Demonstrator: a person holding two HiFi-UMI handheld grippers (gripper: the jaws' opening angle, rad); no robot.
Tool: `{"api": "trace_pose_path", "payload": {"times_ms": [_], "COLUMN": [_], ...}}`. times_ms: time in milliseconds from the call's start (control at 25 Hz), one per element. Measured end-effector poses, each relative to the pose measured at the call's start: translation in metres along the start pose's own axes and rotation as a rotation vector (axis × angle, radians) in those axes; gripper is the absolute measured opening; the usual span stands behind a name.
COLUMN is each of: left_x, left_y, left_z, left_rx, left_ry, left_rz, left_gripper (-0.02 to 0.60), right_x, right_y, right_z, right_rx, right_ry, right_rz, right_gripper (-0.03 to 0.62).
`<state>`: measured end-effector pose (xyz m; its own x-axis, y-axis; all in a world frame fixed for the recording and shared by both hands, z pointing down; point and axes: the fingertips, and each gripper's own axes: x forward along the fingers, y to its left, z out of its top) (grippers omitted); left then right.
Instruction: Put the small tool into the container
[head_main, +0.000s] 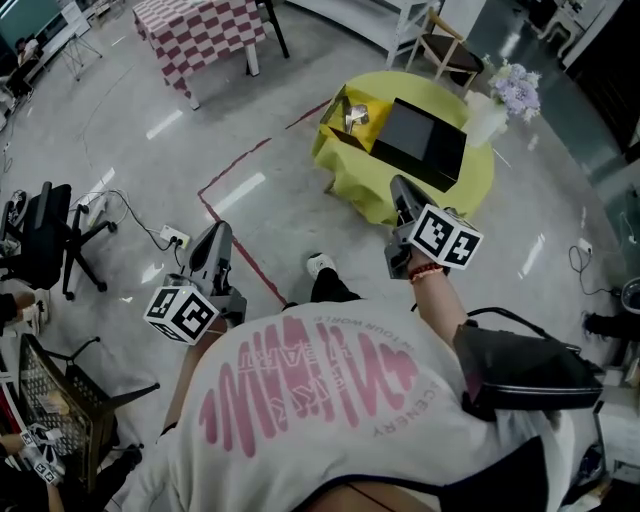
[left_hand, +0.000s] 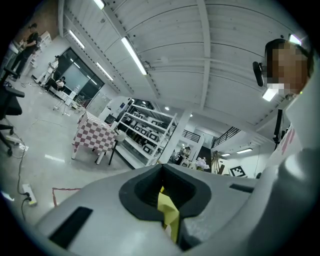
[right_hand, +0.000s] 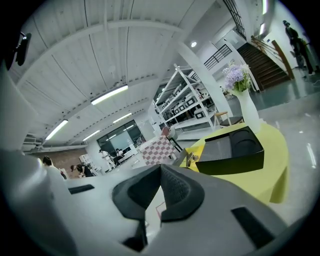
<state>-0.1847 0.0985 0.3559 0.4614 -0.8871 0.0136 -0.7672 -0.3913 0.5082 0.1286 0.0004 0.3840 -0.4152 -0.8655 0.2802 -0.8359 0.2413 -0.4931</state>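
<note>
Small tool (head_main: 356, 116) indistinct, shirt (head_main: 320, 420) bottom-cropped

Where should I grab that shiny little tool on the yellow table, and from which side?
Grab the shiny tool by the part that sticks up, coming down from above. It sits at the left end of the yellow table, with the black box close on its right, so the top looks freest. Its exact shape is too small to tell.

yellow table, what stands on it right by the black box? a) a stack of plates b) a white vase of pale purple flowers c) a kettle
b, since the head view shows a white vase of pale purple flowers standing near the edge of the yellow table, just beside the black box.
</note>
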Motion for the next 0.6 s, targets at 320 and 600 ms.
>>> {"api": "trace_pose_path", "payload": {"times_ms": [320,600], "left_x": [-0.008,-0.008], "left_y": [-0.001,-0.001], "left_z": [-0.008,-0.016], "left_rx": [-0.015,-0.025], "left_ry": [0.012,0.023], "left_rz": [-0.018,-0.03], "left_gripper": [0.008,0.008], "right_x": [-0.013,-0.02], "right_y": [0.001,-0.004], "right_z": [-0.011,-0.016], "right_rx": [-0.003,-0.005], "right_ry": [0.008,0.008], "right_rz": [-0.025,-0.045], "right_gripper": [0.006,0.006]}}
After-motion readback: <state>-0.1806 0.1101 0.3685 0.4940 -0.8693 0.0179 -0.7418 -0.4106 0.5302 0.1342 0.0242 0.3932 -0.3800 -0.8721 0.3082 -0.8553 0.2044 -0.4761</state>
